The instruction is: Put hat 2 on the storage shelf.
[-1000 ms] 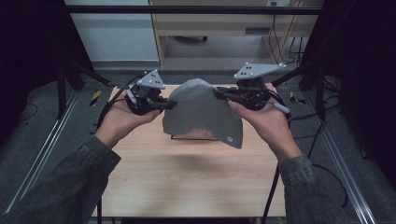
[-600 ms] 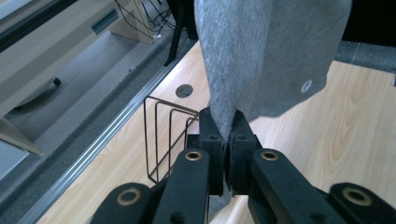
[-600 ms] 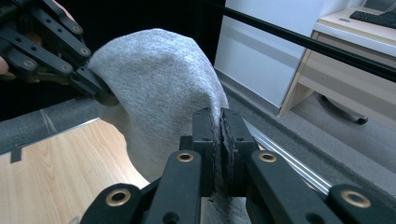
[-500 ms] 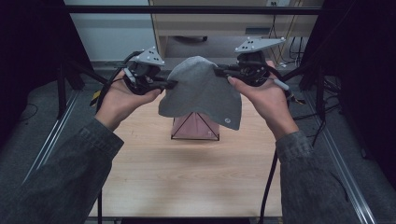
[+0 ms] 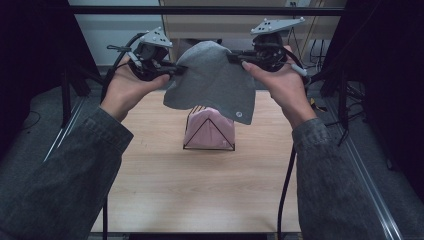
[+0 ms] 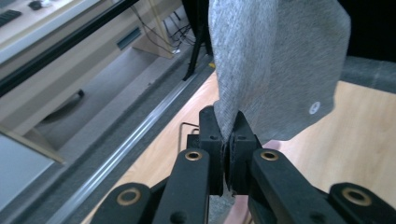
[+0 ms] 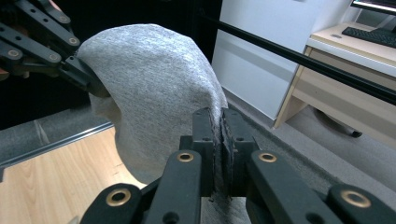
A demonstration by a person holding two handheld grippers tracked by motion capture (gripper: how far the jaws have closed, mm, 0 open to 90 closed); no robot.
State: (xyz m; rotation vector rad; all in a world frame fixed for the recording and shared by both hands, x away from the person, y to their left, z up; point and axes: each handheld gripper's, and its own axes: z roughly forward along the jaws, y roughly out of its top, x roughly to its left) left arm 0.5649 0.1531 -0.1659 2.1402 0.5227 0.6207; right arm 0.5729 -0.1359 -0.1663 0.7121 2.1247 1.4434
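The left gripper (image 5: 181,68) is pinching one edge of the grey cloth (image 5: 212,80), its jaws pressed together on the fabric, as the left gripper view (image 6: 229,135) is showing plainly. The right gripper (image 5: 231,56) is doing the same on the opposite edge; in the right gripper view (image 7: 218,126) its jaws are closing tight on a fold of the cloth (image 7: 159,88), and the left gripper (image 7: 88,81) is showing farther off at the cloth's other side.

Between the two grippers the grey cloth is hanging in the air above the wooden table (image 5: 150,190), draping down in a loose rounded shape, with a small round tag (image 5: 239,114) near its lower corner. Its lower edge is hanging in front of the top of a black wire rack (image 5: 208,146) standing on the table, and something pink (image 5: 207,131) is sitting in that rack.

Judging by this, the picking-up is done: the cloth is clear of the table and held at two points. What is left seems to be the placing, whether folding it, laying it flat, or setting it over or into the rack; none of that is yet under way.
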